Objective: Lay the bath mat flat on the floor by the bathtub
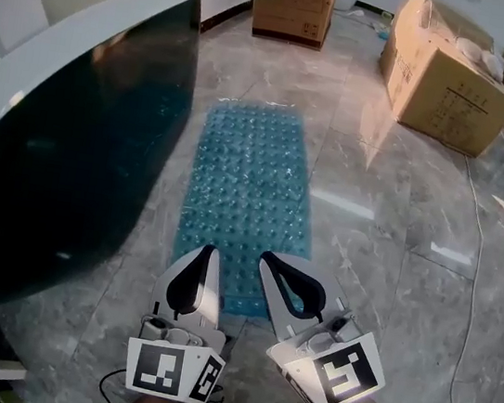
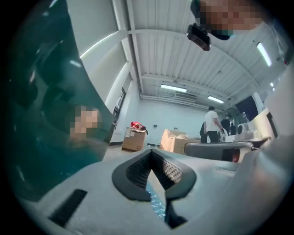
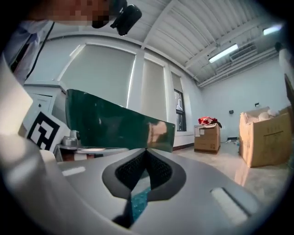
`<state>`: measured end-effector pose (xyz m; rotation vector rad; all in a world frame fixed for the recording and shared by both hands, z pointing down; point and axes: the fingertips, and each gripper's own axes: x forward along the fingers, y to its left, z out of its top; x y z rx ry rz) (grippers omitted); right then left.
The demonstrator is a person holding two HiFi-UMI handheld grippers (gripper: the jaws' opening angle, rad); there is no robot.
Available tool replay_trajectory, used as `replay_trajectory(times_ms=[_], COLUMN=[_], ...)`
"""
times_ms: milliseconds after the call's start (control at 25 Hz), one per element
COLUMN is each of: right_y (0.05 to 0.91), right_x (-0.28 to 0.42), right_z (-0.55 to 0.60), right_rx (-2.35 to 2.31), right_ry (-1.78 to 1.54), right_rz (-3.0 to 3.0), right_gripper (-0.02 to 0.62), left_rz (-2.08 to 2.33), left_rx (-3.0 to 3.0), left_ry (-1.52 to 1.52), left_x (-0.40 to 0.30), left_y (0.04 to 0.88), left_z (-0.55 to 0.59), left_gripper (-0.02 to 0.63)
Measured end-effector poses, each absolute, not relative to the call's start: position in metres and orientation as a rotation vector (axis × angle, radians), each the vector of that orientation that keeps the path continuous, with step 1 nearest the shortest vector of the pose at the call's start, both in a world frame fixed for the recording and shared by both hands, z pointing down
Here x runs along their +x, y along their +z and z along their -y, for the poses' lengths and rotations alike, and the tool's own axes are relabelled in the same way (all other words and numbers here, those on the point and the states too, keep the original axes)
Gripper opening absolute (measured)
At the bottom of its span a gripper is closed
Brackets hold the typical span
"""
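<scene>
The mat (image 1: pixel 248 195) lies flat on the floor (image 1: pixel 385 253) in the centre of the head view. It is a teal, bumpy strip running from the lower middle of the frame up toward the top. Its left long edge lies just beside the dark green tub (image 1: pixel 60 167), which fills the left side of the frame under a white rim. No fold or curl shows on the part in view.

Both grippers sit at the bottom of the frame, side by side and above the near end of the mat. The left gripper (image 1: pixel 209 253) has its jaws clenched with nothing between them. In its own view the two ribbed pads meet at the tip (image 2: pixel 151 153), and a sliver of teal mat (image 2: pixel 156 202) shows through the gap below them. The right gripper (image 1: pixel 267 259) is the same: jaws pressed together and empty (image 3: pixel 146 151), with the mat (image 3: pixel 138 202) glimpsed beneath and the tub (image 3: pixel 119 124) behind.

A small box (image 1: pixel 294 3) stands at the top centre of the head view and a big box (image 1: pixel 445 70) at the upper right. A thin cable (image 1: pixel 475 276) trails down the floor along the right side. In the left gripper view a person (image 2: pixel 212 125) stands far back in the right of the frame.
</scene>
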<state>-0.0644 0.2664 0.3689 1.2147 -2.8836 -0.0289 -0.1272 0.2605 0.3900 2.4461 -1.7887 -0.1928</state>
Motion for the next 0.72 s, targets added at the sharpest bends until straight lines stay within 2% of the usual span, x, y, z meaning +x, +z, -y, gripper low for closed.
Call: replay_trajectory(times_ms=[240, 720], right_y=[0.360, 0.372], right_x=[-0.078, -0.060], right_z=[-0.275, -0.263], right_rx=[1.198, 1.264], right_ry=[-0.053, -0.049], right_rz=[2.915, 2.821], right_gripper=[0.009, 0.008], left_rz=[1.897, 1.932], left_rx=[2.519, 2.554], left_ry=[-0.194, -0.129], left_x=[-0.130, -0.111], left_y=[0.363, 0.358], left_z=[-0.261, -0.264], left_gripper=[0.005, 0.005])
